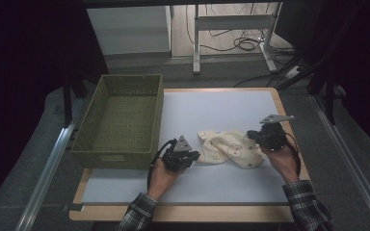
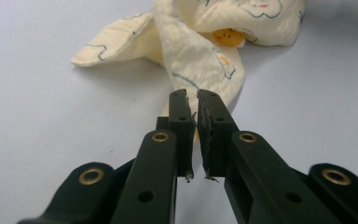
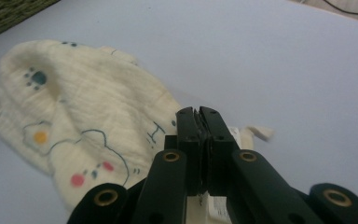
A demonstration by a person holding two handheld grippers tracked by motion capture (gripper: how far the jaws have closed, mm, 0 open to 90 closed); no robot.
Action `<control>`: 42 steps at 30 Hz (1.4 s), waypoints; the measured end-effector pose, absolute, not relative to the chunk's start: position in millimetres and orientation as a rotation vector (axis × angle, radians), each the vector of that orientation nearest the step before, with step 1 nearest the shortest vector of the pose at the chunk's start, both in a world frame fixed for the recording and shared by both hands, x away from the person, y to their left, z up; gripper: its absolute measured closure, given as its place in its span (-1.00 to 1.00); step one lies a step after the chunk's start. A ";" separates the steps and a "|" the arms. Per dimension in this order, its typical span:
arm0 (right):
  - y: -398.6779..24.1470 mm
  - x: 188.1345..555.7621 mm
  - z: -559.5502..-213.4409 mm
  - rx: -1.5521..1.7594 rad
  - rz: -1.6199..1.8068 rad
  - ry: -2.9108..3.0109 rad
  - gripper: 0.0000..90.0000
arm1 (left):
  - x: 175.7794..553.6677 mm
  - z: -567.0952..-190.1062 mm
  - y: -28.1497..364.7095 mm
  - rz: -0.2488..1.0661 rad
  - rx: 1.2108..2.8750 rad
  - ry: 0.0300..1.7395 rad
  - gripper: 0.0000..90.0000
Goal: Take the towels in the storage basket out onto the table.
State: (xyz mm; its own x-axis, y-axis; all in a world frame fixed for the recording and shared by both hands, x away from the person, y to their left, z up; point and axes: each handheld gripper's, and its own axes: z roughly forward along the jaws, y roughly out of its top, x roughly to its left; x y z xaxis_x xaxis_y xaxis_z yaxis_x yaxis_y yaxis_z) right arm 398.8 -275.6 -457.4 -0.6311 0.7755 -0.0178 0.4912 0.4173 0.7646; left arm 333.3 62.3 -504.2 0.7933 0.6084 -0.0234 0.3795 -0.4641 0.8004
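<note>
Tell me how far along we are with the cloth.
Done: both grips look set. The left hand-held gripper is shut on one corner of the cream printed cloth, the right hand-held gripper on its opposite edge. In hand: the cloth lies crumpled on the white table between them. Left, probably: lifting, spreading or folding it. The green woven basket holds nothing.

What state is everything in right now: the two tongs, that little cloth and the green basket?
Left tongs: shut on a corner of the cloth.
Right tongs: shut on the cloth's opposite edge.
Cloth: cream, printed with small animals, crumpled and partly folded, mostly lying on the table between the two tongs.
Basket: green, woven, upright and empty, at the table's left side.
Table: white top, bare around the cloth.
</note>
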 end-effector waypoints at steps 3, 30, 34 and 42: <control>-288.8 382.4 -450.5 1.089 1.101 2.295 0.94 | 327.8 -501.2 65.8 0.337 2.116 0.725 0.89; -360.9 283.0 -501.3 1.253 1.149 2.317 0.94 | 337.9 -538.9 37.7 0.264 2.186 0.780 0.11; -361.0 276.2 -510.0 1.262 1.142 2.334 0.84 | 334.8 -538.1 37.7 0.232 2.177 0.787 0.50; -361.6 283.9 -490.9 1.226 1.170 2.262 0.58 | 325.8 -534.9 47.4 0.157 2.175 0.792 0.99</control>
State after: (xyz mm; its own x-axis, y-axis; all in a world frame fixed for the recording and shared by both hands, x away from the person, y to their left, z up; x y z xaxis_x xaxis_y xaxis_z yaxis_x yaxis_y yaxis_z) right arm 283.9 -361.6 -490.9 -0.5837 0.8055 0.1023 0.5488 0.2985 0.7808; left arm 325.8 47.4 -534.9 0.7964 0.5874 -0.1437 0.4885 -0.4849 0.7254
